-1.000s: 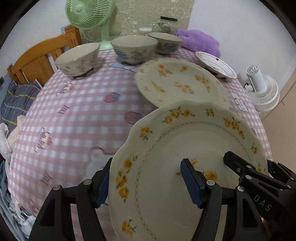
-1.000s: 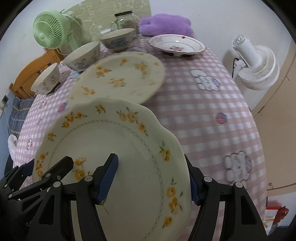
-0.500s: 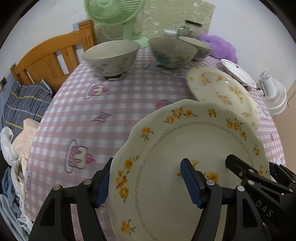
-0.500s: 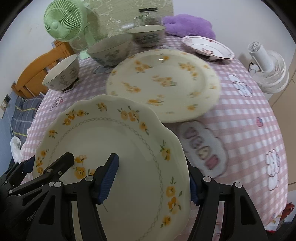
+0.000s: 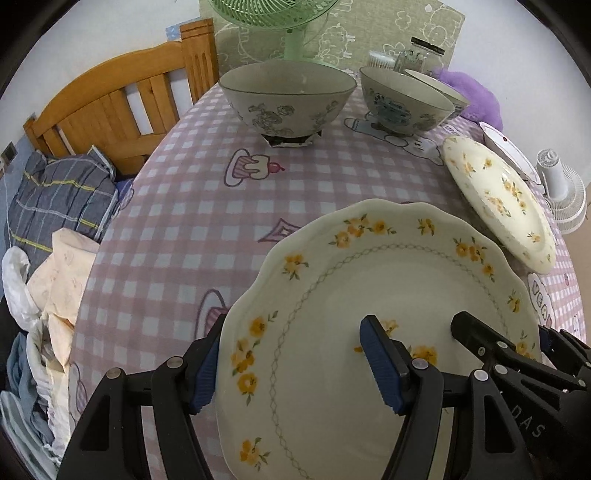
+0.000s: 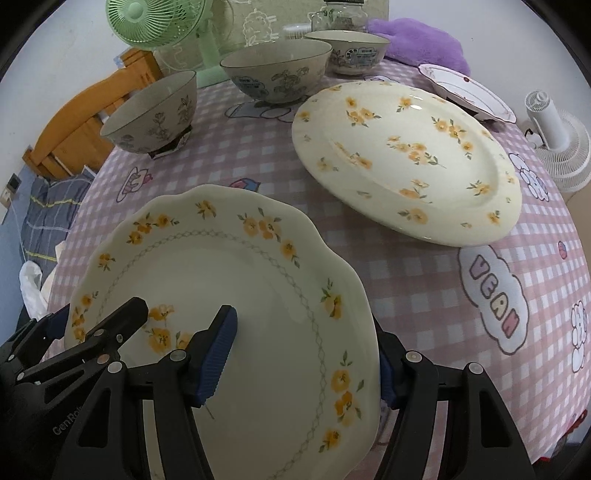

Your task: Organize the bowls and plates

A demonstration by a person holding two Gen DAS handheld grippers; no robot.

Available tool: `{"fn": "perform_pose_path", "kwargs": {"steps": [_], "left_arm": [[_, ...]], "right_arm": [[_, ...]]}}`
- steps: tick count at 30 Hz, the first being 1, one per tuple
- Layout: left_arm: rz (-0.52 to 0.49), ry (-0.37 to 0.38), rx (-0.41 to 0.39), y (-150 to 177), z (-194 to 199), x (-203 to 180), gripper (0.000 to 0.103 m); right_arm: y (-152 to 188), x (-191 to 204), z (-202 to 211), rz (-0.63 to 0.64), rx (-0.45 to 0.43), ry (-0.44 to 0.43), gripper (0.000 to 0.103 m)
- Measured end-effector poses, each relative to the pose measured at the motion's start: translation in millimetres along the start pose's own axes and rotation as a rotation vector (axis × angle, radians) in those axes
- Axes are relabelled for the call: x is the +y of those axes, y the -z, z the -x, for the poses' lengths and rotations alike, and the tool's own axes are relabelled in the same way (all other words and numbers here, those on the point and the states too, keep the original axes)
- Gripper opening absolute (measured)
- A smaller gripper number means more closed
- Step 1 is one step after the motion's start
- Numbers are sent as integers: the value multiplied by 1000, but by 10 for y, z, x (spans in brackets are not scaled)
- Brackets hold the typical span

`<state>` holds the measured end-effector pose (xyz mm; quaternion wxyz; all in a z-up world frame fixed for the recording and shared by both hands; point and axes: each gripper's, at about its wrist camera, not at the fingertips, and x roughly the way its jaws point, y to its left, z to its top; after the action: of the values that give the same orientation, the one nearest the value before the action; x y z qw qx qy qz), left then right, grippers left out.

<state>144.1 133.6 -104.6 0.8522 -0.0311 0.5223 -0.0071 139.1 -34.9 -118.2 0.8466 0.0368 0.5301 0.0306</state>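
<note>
Both grippers hold one scalloped cream plate with yellow flowers [image 5: 388,295] [image 6: 236,295] above the table. My left gripper [image 5: 291,362] is shut on its left rim. My right gripper [image 6: 306,354] is shut on its right rim. A second flowered plate [image 6: 406,155] [image 5: 498,199] lies on the table to the right. Three grey patterned bowls [image 6: 155,114] [image 6: 277,70] [image 6: 347,48] stand at the back; the nearest one shows in the left wrist view [image 5: 288,96]. A small white plate with red marks [image 6: 469,88] lies at the far right.
The round table has a pink checked cloth [image 5: 207,206]. A green fan [image 6: 166,33], a glass jar [image 6: 340,14] and a purple plush [image 6: 421,40] stand at the back. A wooden bed frame [image 5: 110,107] with clothes is left; a white fan [image 6: 557,133] is right.
Both grippers have carried the scalloped plate left and toward the back of the table. The bowls look closer and the second plate now lies further right.
</note>
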Motion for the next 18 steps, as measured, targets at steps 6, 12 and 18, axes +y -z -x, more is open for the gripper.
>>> {"fn": "perform_pose_path", "kwargs": {"steps": [6, 12, 18], "left_arm": [[-29, -23, -15, -47, -42, 32, 70], [-23, -25, -5, -20, -29, 49, 75], [-40, -60, -3, -5, 149, 24, 87]], "right_arm": [[-34, 66, -51, -15, -3, 0, 70], [-23, 50, -50, -7, 0, -10, 70], [7, 42, 130, 33, -35, -17, 75]]}}
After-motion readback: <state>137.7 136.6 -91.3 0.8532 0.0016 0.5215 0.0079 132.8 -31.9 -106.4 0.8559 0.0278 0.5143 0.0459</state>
